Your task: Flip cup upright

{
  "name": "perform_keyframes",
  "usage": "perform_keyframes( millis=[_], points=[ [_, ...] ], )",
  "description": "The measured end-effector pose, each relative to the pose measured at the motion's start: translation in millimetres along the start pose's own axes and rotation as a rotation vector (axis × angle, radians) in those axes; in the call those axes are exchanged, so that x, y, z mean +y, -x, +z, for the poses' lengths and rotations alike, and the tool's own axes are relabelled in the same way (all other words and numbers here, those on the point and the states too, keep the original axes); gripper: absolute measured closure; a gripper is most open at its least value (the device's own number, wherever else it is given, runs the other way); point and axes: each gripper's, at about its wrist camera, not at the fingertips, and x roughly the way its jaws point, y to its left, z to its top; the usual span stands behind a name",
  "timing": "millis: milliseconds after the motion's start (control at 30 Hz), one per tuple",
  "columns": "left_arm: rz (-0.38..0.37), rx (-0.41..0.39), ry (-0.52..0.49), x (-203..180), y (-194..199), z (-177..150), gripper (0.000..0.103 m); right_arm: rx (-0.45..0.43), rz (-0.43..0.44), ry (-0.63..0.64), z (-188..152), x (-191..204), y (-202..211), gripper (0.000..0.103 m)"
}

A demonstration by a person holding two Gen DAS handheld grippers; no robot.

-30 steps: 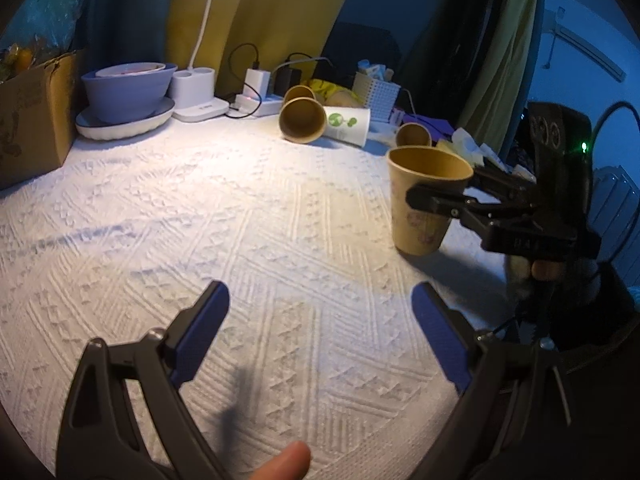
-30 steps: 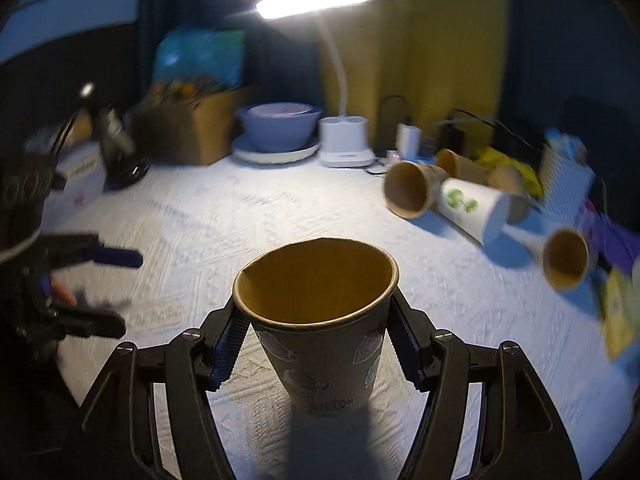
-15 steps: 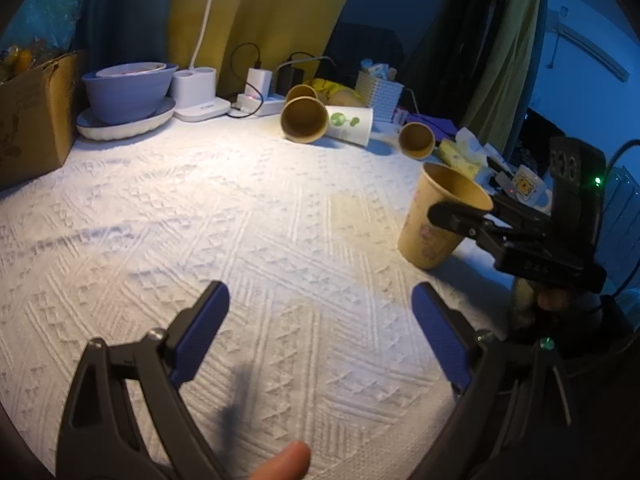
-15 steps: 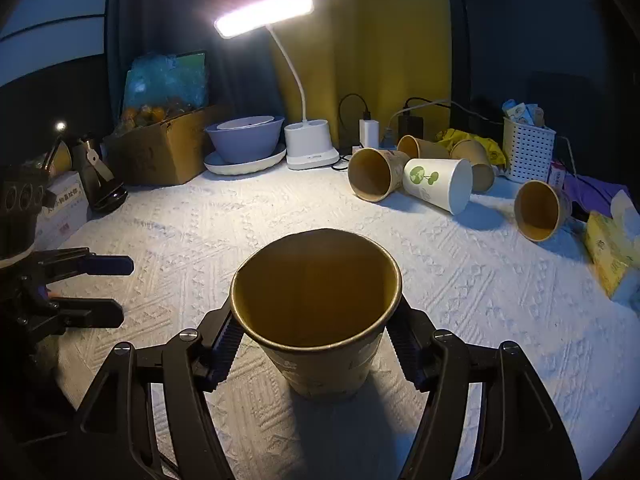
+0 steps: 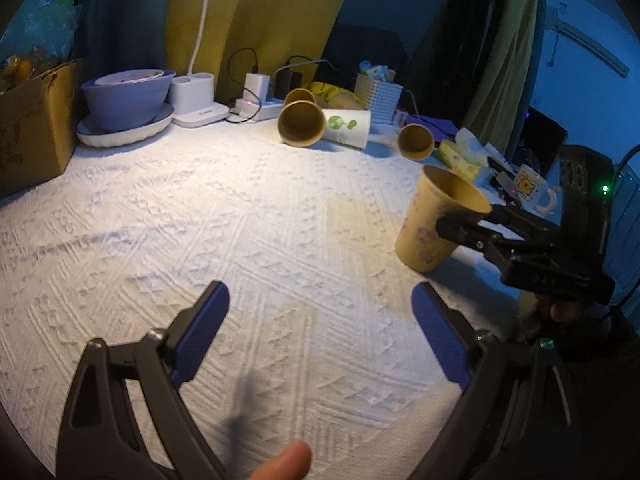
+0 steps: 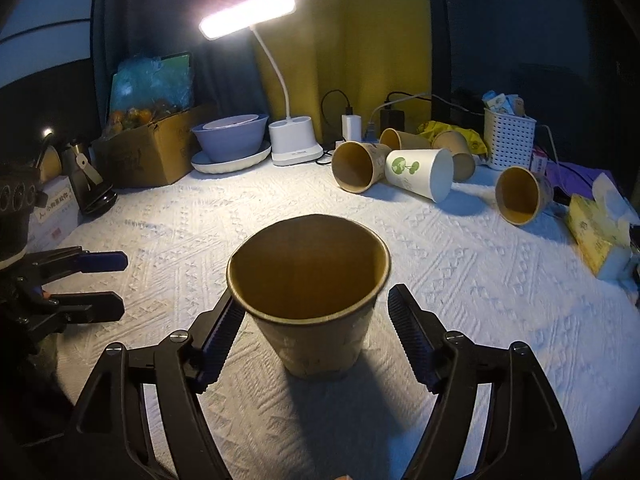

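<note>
Plainly the paper cup (image 6: 310, 300) stands mouth-up on the white textured surface (image 6: 480, 288), between the fingers of the right claw (image 6: 316, 334); the left pad touches its wall, the right pad stands just clear — we judge the grip slackened, the jaws parted. We take it for light, thin-walled and easily crushed; hold it mid-wall, gently, below the stiffer rolled rim. The left claw (image 5: 320, 334) hovers wide and empty, well apart. Behind lie several tipped cups (image 6: 356, 166) near a desk lamp (image 6: 294, 144).
</note>
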Motion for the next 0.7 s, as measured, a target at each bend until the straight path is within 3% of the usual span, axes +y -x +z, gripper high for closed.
perform_keyframes(
  millis=[267, 700],
  points=[
    [-0.085, -0.013, 0.006, -26, 10, 1, 0.010, -0.009, -0.039, -0.043, -8, 4, 35, 0.026],
    [-0.121, -0.081, -0.077, -73, 47, 11, 0.009, -0.062, -0.065, -0.085, -12, 16, 100, 0.026]
  ],
)
